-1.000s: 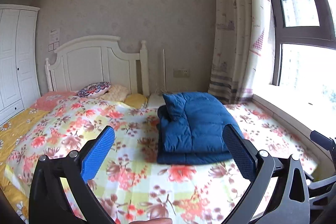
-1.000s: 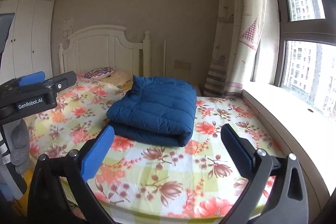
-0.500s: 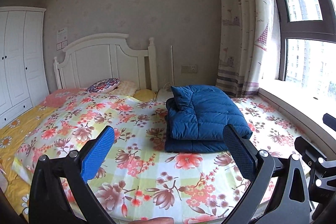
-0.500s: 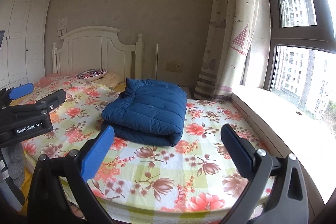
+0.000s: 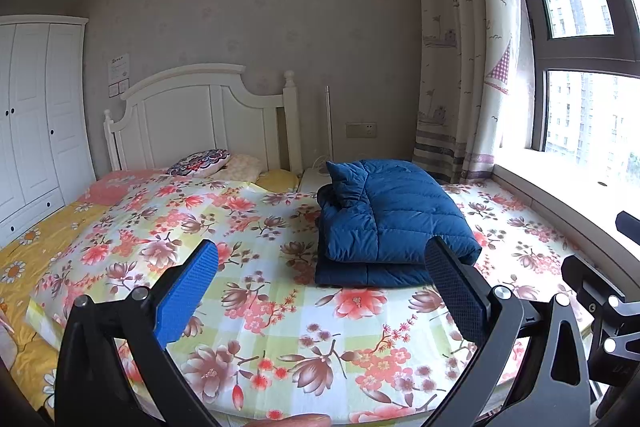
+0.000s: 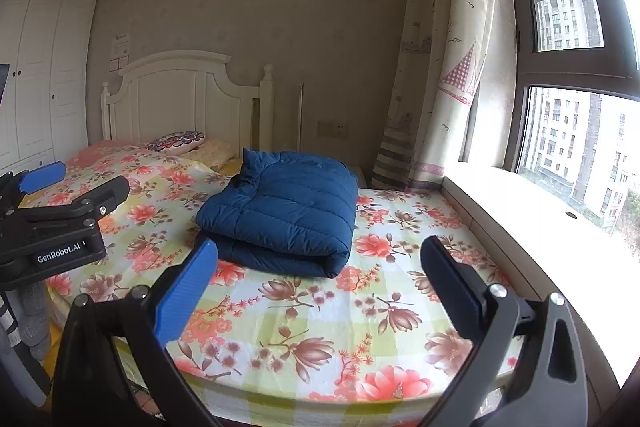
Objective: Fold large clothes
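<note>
Daylight pours in from the window (image 6: 576,131) on the right, blowing the sill (image 6: 532,203) out to near white in both views, while the far wall (image 5: 280,7) and wardrobe (image 5: 28,115) sit in soft, dimmer light. Shadows on the bed (image 5: 260,267) are faint, with only a thin dark edge beneath the blue jacket (image 5: 392,219). Both pictures are sharp at centre, but fisheye distortion bows the curtain (image 6: 440,47) and window frame, and the corners vignette to black.
</note>
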Tool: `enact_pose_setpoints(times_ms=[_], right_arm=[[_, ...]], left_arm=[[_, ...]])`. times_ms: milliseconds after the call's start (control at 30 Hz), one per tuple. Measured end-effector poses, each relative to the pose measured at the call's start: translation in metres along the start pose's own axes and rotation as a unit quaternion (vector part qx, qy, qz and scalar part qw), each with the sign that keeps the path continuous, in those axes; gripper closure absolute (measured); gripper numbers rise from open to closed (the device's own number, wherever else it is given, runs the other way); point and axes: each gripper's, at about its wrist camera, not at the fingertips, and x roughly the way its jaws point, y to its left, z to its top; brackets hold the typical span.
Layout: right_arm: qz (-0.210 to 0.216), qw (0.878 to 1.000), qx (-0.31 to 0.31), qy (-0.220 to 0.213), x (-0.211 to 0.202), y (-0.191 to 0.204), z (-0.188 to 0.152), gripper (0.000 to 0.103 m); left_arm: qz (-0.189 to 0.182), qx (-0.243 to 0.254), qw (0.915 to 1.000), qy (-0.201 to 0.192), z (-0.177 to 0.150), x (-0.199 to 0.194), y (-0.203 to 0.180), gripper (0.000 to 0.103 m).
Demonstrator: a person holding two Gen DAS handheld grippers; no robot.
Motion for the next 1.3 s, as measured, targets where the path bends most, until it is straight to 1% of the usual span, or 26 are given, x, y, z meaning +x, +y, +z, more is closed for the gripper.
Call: enact_pose_setpoints(times_ms=[433,1300], right_arm=[[0.002,1.000,0.000,0.000,0.001,-0.004,0.000,0.002],[-0.002,1.000,0.005,0.005,-0.003,0.016,-0.003,0.002]], left_arm=[[0.004,0.000,1.0000,0.004,-0.003,-0.002,-0.002,0.004],[0.004,0.001,1.0000,0.005,-0.006,-0.003,-0.001,0.004]])
